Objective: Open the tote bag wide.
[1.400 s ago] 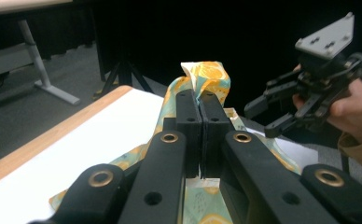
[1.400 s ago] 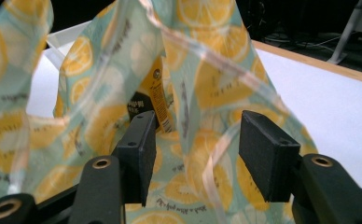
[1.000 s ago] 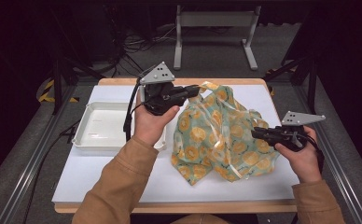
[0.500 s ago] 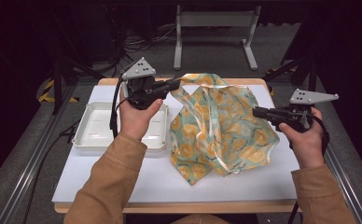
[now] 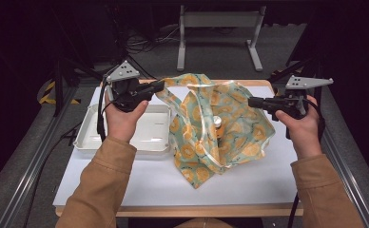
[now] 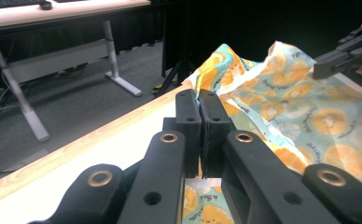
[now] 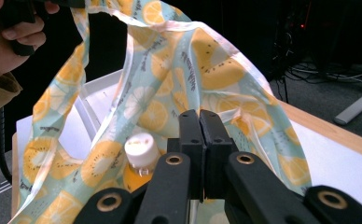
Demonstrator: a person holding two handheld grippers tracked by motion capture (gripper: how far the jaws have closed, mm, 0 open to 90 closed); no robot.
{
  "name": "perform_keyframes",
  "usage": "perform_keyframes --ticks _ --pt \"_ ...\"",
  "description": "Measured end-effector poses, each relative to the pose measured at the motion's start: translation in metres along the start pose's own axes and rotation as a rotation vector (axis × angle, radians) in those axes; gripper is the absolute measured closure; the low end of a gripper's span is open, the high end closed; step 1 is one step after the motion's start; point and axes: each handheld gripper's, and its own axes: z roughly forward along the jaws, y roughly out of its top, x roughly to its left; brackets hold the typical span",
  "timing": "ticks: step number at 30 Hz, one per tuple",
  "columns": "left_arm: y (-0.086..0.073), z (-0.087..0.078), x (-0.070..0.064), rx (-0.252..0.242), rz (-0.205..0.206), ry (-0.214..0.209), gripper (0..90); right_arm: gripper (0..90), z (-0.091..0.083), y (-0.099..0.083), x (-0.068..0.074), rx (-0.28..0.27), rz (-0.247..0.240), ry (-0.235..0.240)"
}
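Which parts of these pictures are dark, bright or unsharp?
High view: dark surroundings, white table brightly lit, whole picture soft. Left gripper view: jaws sharp, fruit-print bag fairly clear, the background floor dim. Right gripper view: bottle cap inside the bag slightly overexposed, the hand at top left blurred.

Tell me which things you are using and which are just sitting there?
In use:
left gripper
right gripper
orange-print bag
bottle with white cap, inside the bag

Just sitting there:
white tray
table
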Motion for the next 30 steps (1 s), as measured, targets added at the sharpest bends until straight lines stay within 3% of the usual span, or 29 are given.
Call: perform_keyframes --ticks 8,13,17,30 --pt "-0.013 -0.001 0.011 0.032 -0.02 0.025 87.9 89.5 0.017 0.007 -0.005 0.026 0.009 -0.009" --pt "-0.027 0.011 0.014 0.072 -0.031 0.031 87.8 89.4 0.021 0.0 -0.016 0.042 0.045 -0.017" --pt "-0.035 0.017 0.016 0.095 -0.046 0.033 87.8 89.5 0.03 -0.006 -0.025 0.091 0.066 -0.033" --pt "-0.07 0.034 0.022 0.169 -0.095 0.029 87.5 89.5 0.05 -0.035 -0.038 0.15 0.107 -0.04"
